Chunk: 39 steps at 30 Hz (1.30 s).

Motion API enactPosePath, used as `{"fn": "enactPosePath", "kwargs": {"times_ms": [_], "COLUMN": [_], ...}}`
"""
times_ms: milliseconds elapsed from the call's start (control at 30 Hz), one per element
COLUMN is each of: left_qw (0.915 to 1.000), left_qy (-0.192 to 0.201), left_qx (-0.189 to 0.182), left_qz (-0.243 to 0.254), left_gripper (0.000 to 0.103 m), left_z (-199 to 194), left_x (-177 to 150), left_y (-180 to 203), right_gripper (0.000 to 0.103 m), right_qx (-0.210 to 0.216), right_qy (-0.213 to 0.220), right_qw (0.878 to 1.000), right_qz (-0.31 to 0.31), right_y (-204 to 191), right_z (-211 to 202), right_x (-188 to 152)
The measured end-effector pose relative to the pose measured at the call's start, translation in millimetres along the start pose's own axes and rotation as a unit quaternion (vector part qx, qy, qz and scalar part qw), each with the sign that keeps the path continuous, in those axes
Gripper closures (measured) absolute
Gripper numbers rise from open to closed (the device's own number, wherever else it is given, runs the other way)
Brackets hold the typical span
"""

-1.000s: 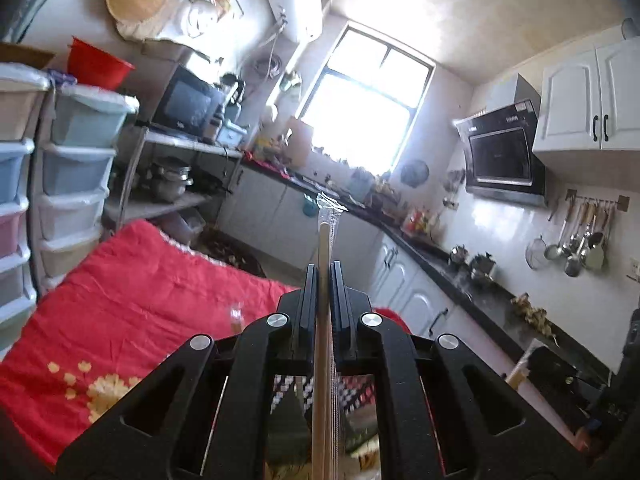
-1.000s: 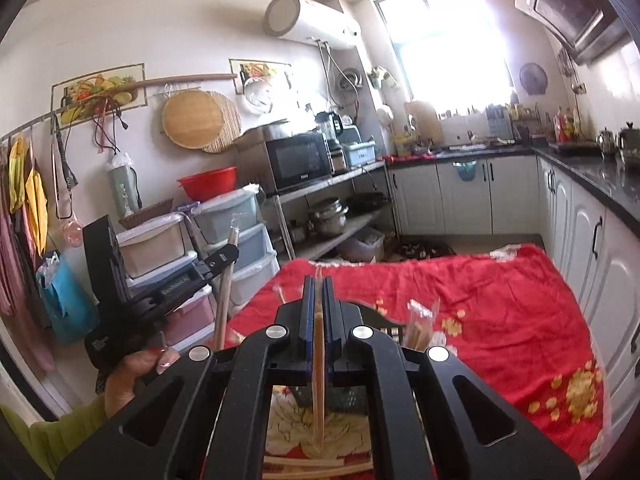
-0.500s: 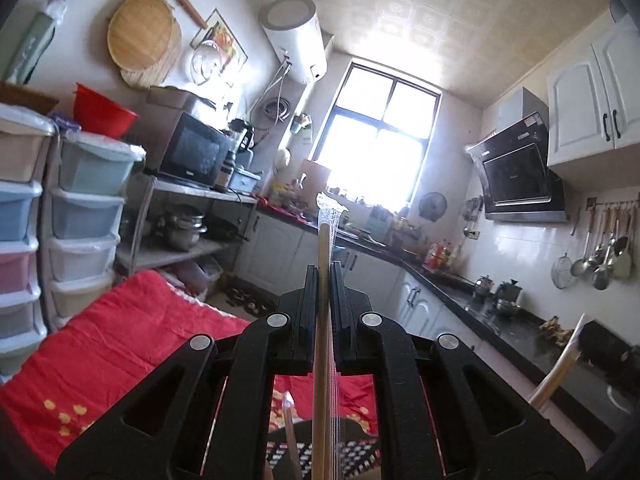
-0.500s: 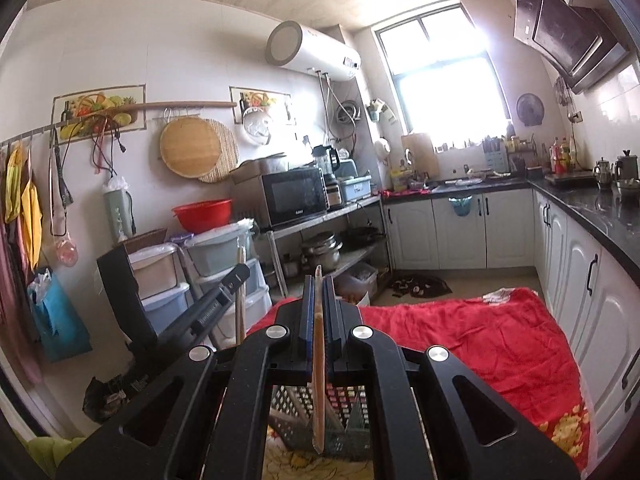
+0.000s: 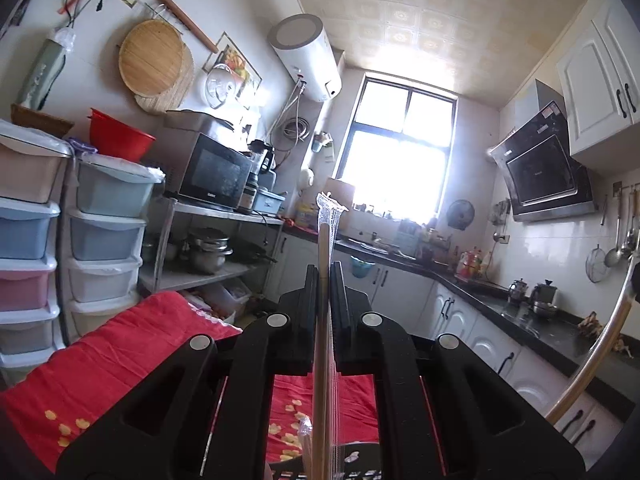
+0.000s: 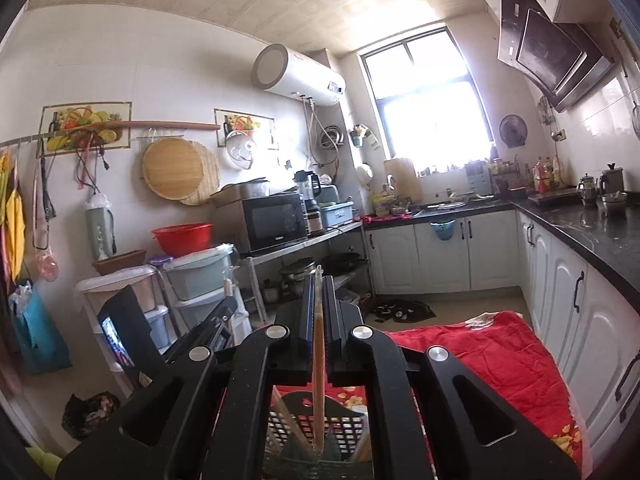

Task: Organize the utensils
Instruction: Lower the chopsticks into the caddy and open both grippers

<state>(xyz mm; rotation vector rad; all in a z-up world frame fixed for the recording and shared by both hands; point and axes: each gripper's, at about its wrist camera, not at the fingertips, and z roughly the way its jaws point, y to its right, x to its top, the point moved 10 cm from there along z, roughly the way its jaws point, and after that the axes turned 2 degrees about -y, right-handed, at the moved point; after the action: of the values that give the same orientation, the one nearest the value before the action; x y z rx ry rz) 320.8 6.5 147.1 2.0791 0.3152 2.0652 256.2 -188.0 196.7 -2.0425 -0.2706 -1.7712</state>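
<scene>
A cramped kitchen fills both wrist views: stacked plastic drawers (image 5: 104, 236) at the left edge, a red basin (image 5: 120, 140) on top of them, a microwave (image 5: 216, 172) on a metal shelf, a white water heater (image 5: 308, 56) high on the wall and a bright window (image 5: 396, 160) at centre. A red floral cloth (image 5: 100, 364) covers the surface at the bottom of each frame, with black countertop (image 6: 592, 232) running down the right side.

In the left wrist view the left gripper (image 5: 324, 276) is clamped tight on a plastic-wrapped wooden chopstick (image 5: 325, 240), which stands upright through the centre of the frame, its wrapper tip rising above the fingertips. In the right wrist view the right gripper (image 6: 318, 284) is likewise closed on a wooden utensil (image 6: 318, 380) that hangs down from between its fingers, its lower end over a dark mesh basket (image 6: 316, 432) on the cloth at bottom centre, where 2 or more sticks lean. The left gripper (image 6: 208, 320) shows at lower left of that view.

Compared with 1 second ago, both cameras look higher: less cloth, more ceiling. The basket now sits at the bottom of the right view.
</scene>
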Motion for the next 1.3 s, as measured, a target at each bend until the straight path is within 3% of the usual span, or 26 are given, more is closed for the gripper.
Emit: {"fn": "enactPosePath", "kwargs": {"times_ms": [233, 500, 1033, 1300], "left_qw": [0.9997, 0.9998, 0.9994, 0.9983], "left_qy": [0.011, -0.002, -0.017, -0.043], "left_qx": [0.013, 0.016, -0.008, -0.032], "left_qz": [0.016, 0.012, 0.03, 0.022], "left_gripper": [0.099, 0.099, 0.099, 0.085], "left_z": [5.6, 14.0, 3.2, -2.2], "left_x": [-10.5, -29.6, -47.2, -54.5], "left_y": [-0.6, -8.1, -10.1, -6.7], "right_gripper": [0.099, 0.099, 0.098, 0.097], "right_qx": [-0.018, -0.024, -0.037, -0.043], "right_qy": [-0.007, -0.018, -0.034, -0.057], "right_qw": [1.0, 1.0, 0.999, 0.997], "right_qz": [0.002, 0.006, 0.016, 0.038], "right_y": [13.4, 19.6, 27.5, 37.2], "right_z": [13.2, 25.0, 37.1, 37.7], "right_x": [-13.8, -32.0, -54.9, -67.6]}}
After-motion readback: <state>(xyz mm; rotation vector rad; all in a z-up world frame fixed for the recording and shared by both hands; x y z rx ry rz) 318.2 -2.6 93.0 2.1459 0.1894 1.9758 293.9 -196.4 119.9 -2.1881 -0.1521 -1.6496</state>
